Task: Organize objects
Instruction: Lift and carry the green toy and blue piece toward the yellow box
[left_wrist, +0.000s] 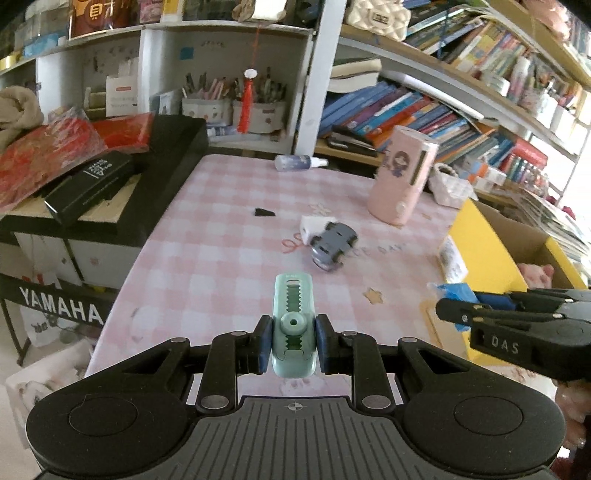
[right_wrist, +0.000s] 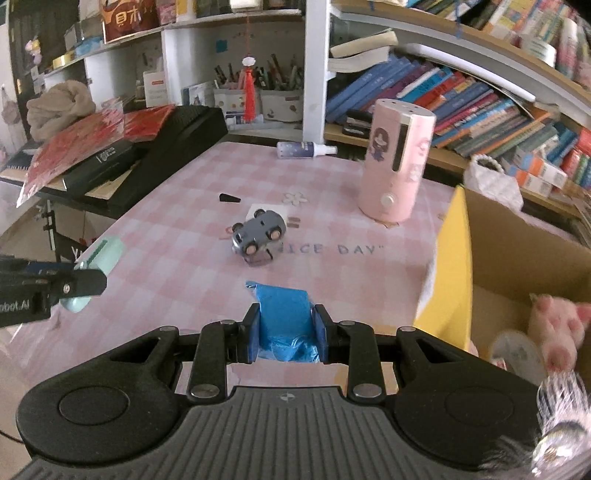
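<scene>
My left gripper (left_wrist: 294, 341) is shut on a mint-green utility knife (left_wrist: 293, 317), held above the pink checked table (left_wrist: 221, 240). It shows at the left of the right wrist view (right_wrist: 86, 280). My right gripper (right_wrist: 286, 332) is shut on a crumpled blue bag (right_wrist: 282, 314), near the yellow cardboard box (right_wrist: 452, 266). It shows at the right of the left wrist view (left_wrist: 458, 312). A grey toy car (right_wrist: 258, 232) lies overturned mid-table, also in the left wrist view (left_wrist: 332, 245).
A pink cylindrical container (right_wrist: 397, 162) stands at the back right. A spray bottle (right_wrist: 304, 150) lies at the far edge. A small black wedge (right_wrist: 229, 198) lies left of the car. A pink plush (right_wrist: 557, 325) sits in the box. A black keyboard (left_wrist: 147, 177) flanks the table's left.
</scene>
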